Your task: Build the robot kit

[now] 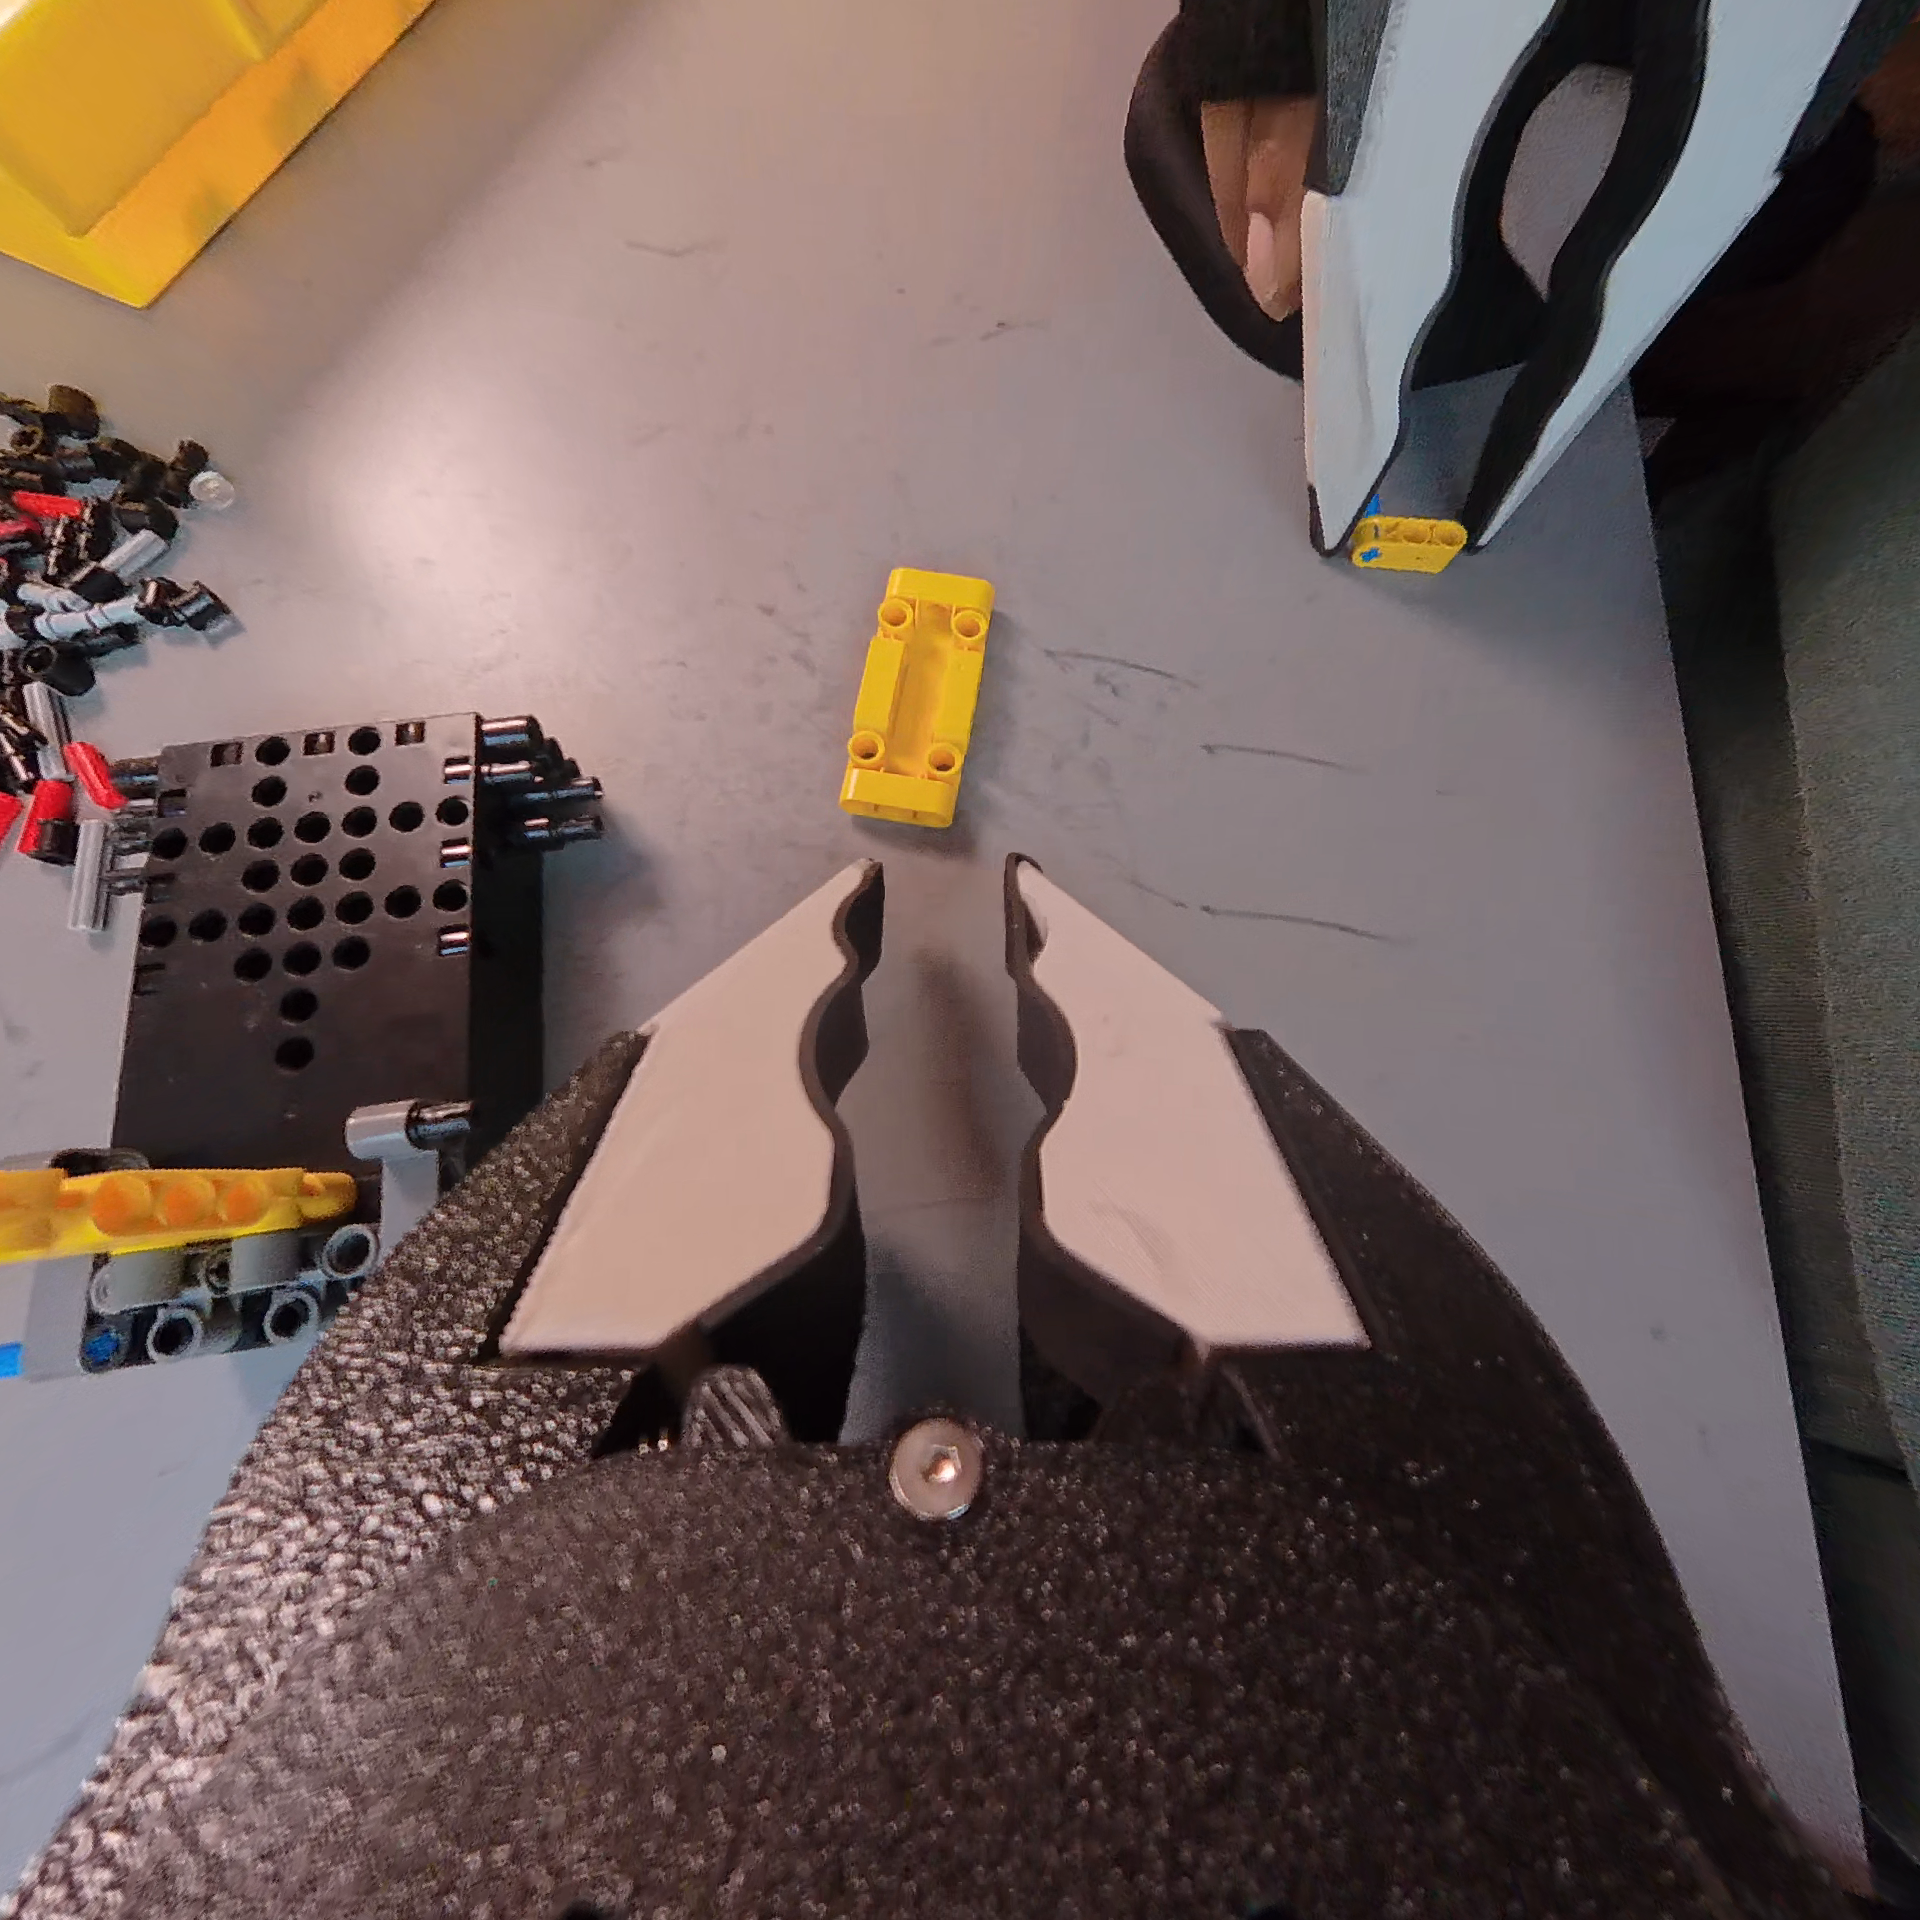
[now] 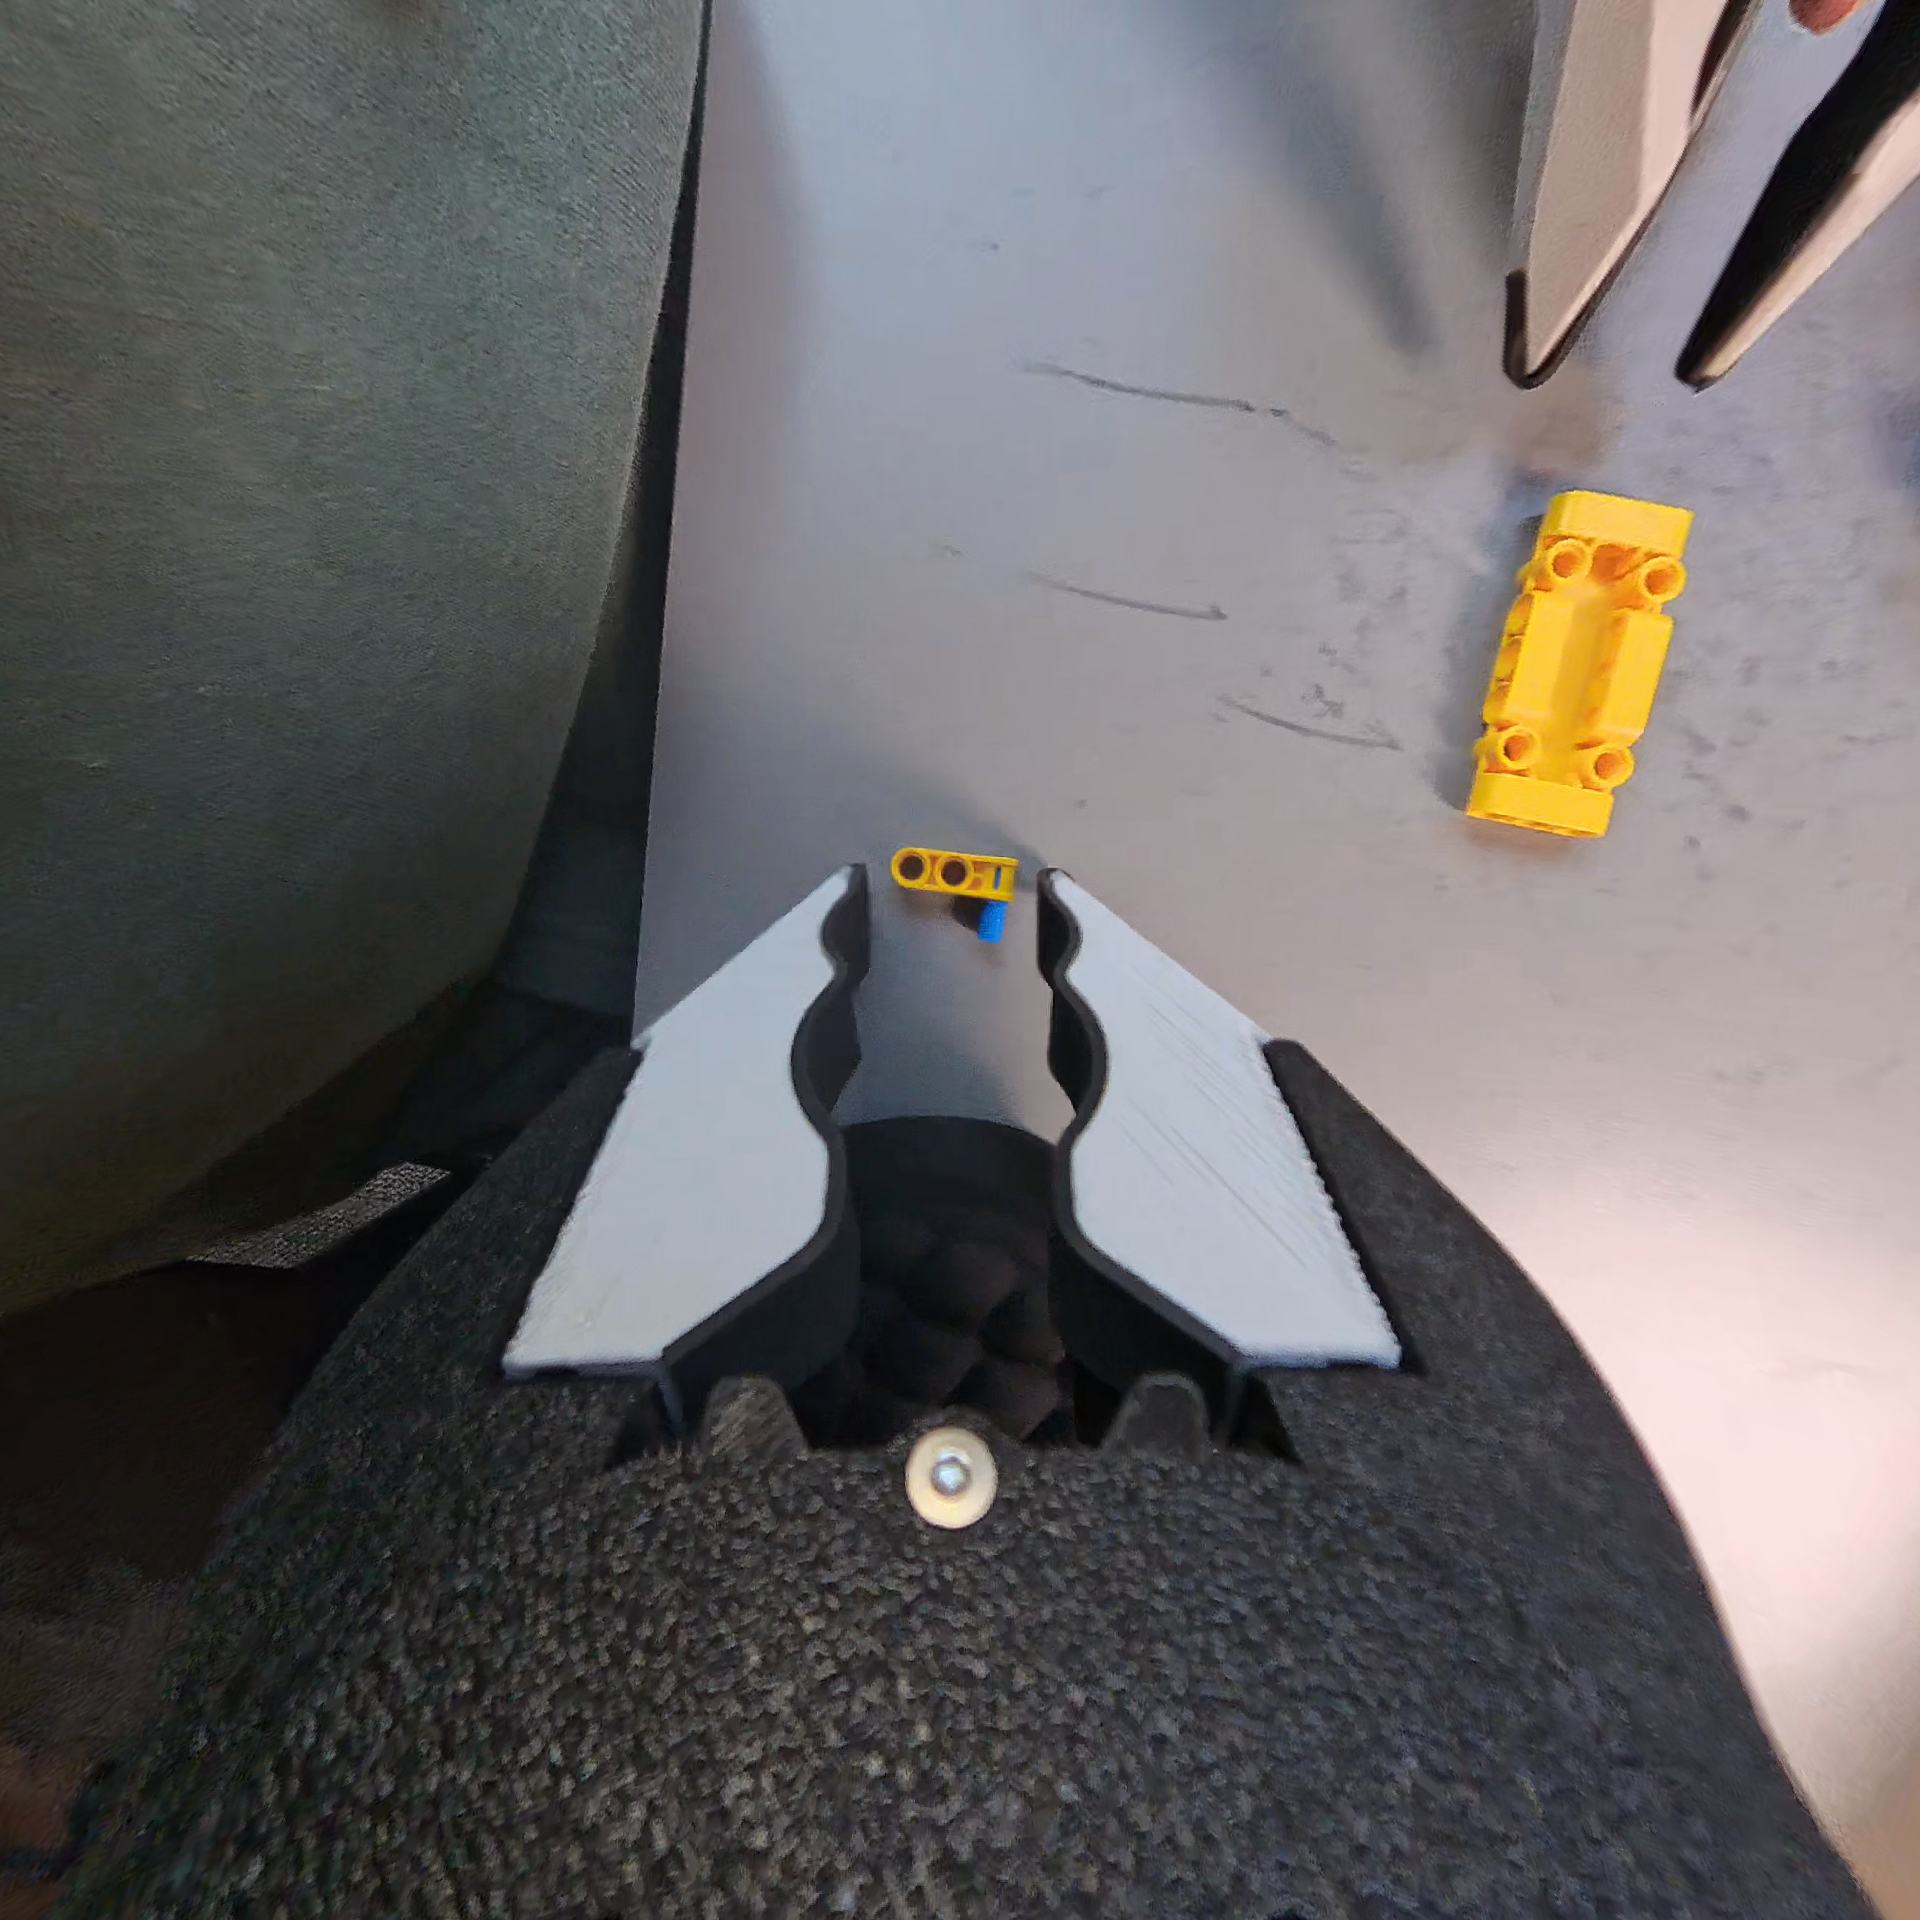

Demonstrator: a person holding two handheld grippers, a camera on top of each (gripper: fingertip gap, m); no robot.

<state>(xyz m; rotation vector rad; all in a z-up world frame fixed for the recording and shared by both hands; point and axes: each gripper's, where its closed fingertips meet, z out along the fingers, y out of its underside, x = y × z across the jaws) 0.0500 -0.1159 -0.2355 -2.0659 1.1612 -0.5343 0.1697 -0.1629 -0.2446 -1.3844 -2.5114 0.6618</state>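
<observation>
Yellow plastic shows in both views: a hollow rectangular building block (image 1: 920, 698) lies open side up on the grey table (image 1: 727, 364), just ahead of our left tongs (image 1: 943, 875), whose jaws stand slightly apart with nothing between them. Our right tongs (image 2: 952, 881) sit close to the table edge, jaws parted about a small yellow connector with a blue pin (image 2: 956, 878). From the left view the piece seems to span the tips, yet the right view shows a gap on at least one side, so we judge it unclamped. Beyond that edge is green fabric (image 2: 291, 520).

Risks as we see them:
- The connector is tiny and near the edge; a nudge from a tip could send it off the table.
- The blue pin could snag on a jaw and twist the piece.
- The smooth-sided block could skate away if one tip touches it first.
- A black perforated assembly (image 1: 312, 914) and loose pins (image 1: 94, 582) lie to the left; a wide swing could scatter them.
</observation>
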